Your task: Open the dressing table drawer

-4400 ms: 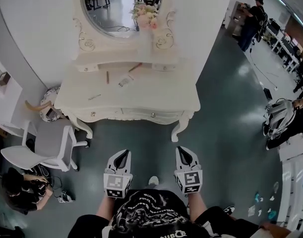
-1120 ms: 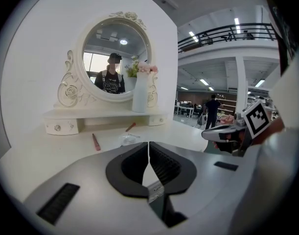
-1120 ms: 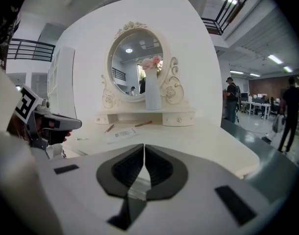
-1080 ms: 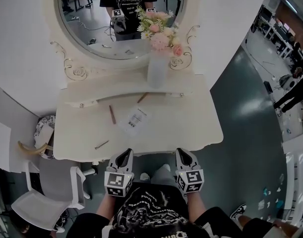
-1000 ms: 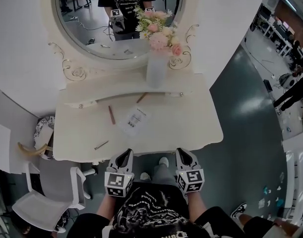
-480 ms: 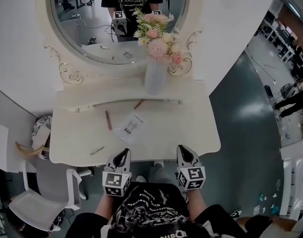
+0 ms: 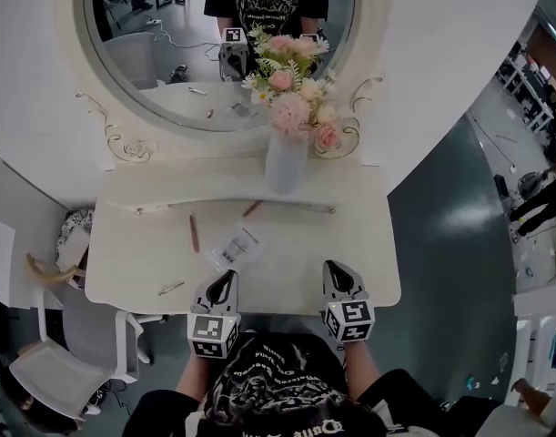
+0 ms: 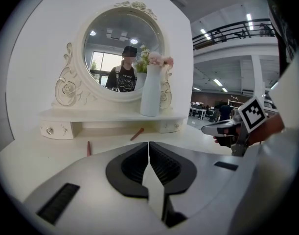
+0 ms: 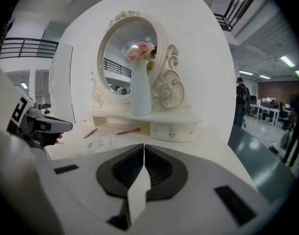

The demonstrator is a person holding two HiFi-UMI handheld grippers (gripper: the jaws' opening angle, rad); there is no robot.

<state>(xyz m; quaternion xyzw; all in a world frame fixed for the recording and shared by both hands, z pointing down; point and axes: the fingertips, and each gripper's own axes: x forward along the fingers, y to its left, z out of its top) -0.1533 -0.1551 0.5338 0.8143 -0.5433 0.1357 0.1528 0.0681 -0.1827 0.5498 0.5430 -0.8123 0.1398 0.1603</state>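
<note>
Dark floor (image 7: 441,198), white far wall: the dressing table (image 7: 350,244) stands against it, long axis left to right, front facing the person. The left gripper (image 7: 226,282) and right gripper (image 7: 336,269), jaws together and empty, hover over its near edge. The front drawer is hidden below that edge, and a small shelf drawer (image 9: 171,130) lies farther back.

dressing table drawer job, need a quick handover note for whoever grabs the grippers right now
Left gripper: shut, empty, over the front edge of the dressing table.
Right gripper: shut, empty, beside it at the same edge.
Drawers: the small shelf drawer on the right looks closed. Any drawer under the tabletop is hidden in the head view.
Done: nothing yet; neither gripper touches a drawer.
Left: pick the drawer, open the jaws, grip it and pull it open.
</note>
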